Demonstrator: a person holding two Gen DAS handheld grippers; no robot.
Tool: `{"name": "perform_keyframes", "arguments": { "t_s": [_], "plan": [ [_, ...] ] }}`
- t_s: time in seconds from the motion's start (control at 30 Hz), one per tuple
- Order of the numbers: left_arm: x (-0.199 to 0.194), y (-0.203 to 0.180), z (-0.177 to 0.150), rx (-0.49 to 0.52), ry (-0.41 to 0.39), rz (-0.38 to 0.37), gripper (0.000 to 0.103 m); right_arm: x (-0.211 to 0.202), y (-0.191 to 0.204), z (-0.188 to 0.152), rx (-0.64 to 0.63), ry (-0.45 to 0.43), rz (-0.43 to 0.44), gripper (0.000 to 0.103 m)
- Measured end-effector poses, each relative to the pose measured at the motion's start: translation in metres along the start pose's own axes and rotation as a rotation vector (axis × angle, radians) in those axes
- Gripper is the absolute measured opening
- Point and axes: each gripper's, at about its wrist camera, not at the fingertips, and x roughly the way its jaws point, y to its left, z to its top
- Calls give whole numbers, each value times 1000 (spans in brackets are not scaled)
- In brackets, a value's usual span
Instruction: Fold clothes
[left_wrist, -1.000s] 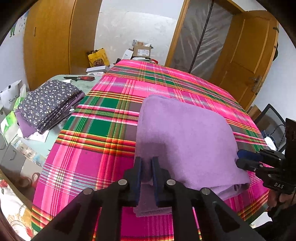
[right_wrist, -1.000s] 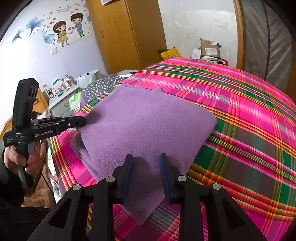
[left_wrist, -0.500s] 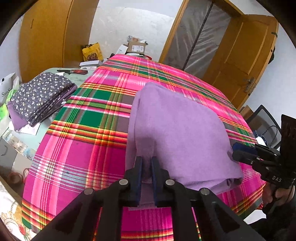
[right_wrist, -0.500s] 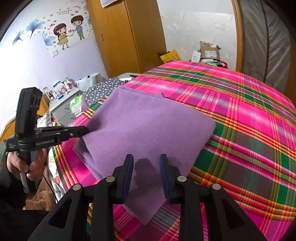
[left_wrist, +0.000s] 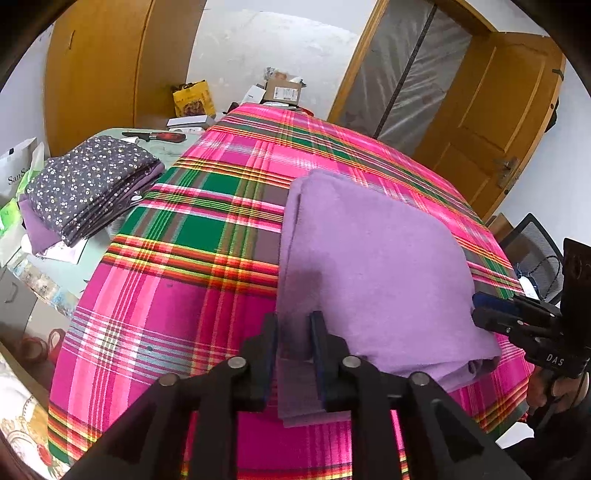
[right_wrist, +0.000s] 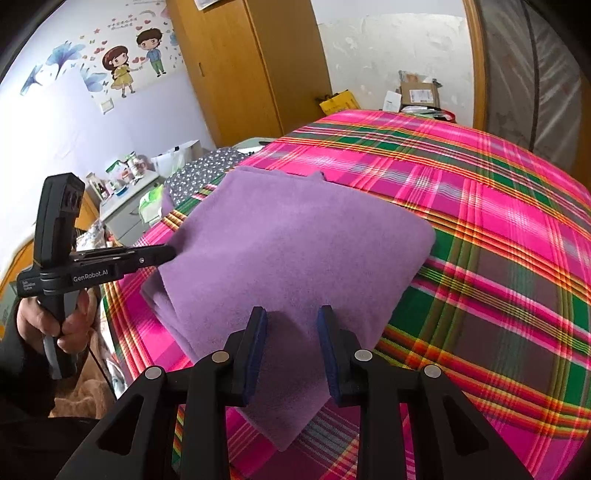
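Purple fleece garment (left_wrist: 373, 266), folded into a thick, roughly square bundle, lies on the pink, green and yellow plaid bedcover (left_wrist: 207, 229), near the bed's front edge. A looser under-layer pokes out at its near left corner, and that flap sits between the jaws of the left gripper (left_wrist: 293, 345), which are opening; the pads look to have come off the cloth rather than pinching it. The right gripper (right_wrist: 291, 343) hovers over the bundle's other near corner with its jaws spread and nothing pressed between them.

My reading is that the last fold has just been laid and this is the release. The next move probably calls for drawing both grippers clear without dragging the top layer, then tucking in the stray flap or lifting the bundle away.

A folded dark floral-print cloth stack (left_wrist: 88, 184) rests on the side table to the left, a likely place for it.
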Motion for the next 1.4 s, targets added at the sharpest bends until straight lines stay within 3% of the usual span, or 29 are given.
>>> {"name": "perform_keyframes", "arguments": {
  "t_s": [0.43, 0.67, 0.77, 0.93, 1.13, 1.27, 1.4],
  "plan": [
    [-18, 6, 35, 46, -76, 102, 21, 4, -22, 26, 17, -44, -57, 30],
    [1, -16, 72, 128, -106, 54, 21, 13, -44, 47, 91, -85, -75, 30],
    [25, -31, 83, 184, -83, 3, 21, 18, -49, 54, 108, -100, -83, 28],
    [69, -30, 87, 193, -3, 12, 21, 33, -59, 59, 131, -79, -97, 19],
    [74, -8, 89, 107, 14, -67, 23, 53, -78, 62, 177, -50, -71, 17],
    [55, -7, 80, 73, -3, -77, 22, 35, -72, 60, 176, -84, -56, 18],
    [27, -6, 57, 47, -37, -95, 22, 8, -50, 45, 116, -129, 22, 18]
  ]
}}
